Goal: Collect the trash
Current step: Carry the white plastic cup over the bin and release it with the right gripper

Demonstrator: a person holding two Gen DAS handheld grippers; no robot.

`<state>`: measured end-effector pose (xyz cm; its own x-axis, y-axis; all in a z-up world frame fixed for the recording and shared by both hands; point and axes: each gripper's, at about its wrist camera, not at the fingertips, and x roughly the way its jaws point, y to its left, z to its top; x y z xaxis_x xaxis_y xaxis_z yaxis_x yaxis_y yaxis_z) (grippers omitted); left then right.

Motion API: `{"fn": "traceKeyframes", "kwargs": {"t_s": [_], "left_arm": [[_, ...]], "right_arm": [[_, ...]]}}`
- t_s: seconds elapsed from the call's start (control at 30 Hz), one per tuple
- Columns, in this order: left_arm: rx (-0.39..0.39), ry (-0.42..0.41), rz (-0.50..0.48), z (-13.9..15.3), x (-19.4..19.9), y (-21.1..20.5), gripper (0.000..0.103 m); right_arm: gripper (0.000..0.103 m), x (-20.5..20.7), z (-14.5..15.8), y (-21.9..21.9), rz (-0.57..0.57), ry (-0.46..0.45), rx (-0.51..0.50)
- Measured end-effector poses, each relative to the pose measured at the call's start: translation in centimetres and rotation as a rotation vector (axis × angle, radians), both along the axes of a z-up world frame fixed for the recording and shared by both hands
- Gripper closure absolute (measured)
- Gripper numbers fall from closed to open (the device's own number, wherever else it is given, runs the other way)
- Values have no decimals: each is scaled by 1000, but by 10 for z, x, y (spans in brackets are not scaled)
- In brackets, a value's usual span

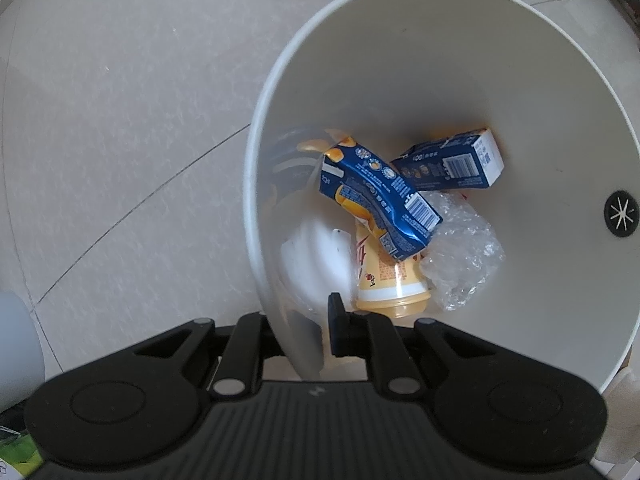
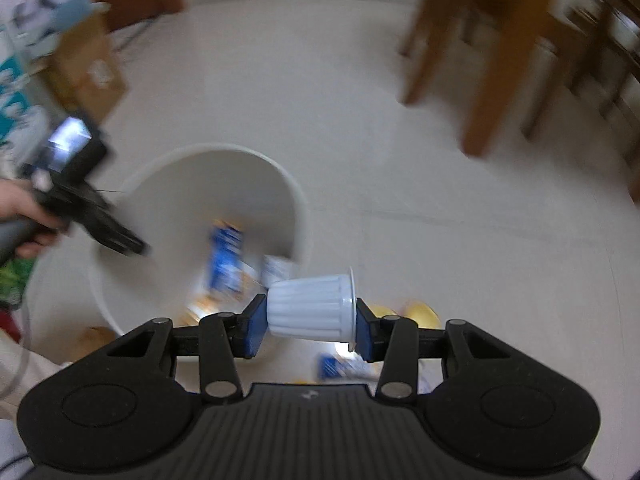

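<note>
Carrying 1 ribbed cup (image 2: 310, 306) clenched between right gripper (image 2: 310, 318) jaws toward bin (image 2: 132, 184) ahead-left; next, release above.

one white bin (image 1: 460, 60), two blue cartons (image 1: 380, 196), one yellow cup (image 1: 390, 284), one white cup (image 2: 312, 306)

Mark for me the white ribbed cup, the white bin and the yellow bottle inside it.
white ribbed cup (image 2: 310, 307): right wrist view, ribbed side wall.
white bin (image 1: 460, 80): left wrist view, bare inner wall.
yellow bottle (image 1: 390, 284): left wrist view, labelled body.
</note>
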<state>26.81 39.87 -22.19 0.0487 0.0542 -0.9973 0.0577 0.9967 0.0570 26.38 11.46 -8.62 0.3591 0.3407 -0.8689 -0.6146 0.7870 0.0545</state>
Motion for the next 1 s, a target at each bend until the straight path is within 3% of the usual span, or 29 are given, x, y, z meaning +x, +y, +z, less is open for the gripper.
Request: {"fn": "traceKeyframes", "kwargs": {"t_s": [0.2,0.23,0.3,0.37,0.6,1.0], "left_arm": [[-6,-2,-2,-2,0,1,92],[-8,-2,-2,-2,0,1,92],[-12,-3,-1,-1,-1,2,92],[-12,-4,-3,-1,-1,2,92],[-13,-2,-3,-2,-1,2,92],[-11,0,6,-3,0,3,92]], "right_arm": [[52,-1,12,64,120,-1,31],[49,-1,11,70,120,1,40],[27,0,9,76,113,-1,54],[23,1,9,80,111,-10,66],[11,2,6,73,75,-10,54],[2,-2,0,26,-13,-68,19]]}}
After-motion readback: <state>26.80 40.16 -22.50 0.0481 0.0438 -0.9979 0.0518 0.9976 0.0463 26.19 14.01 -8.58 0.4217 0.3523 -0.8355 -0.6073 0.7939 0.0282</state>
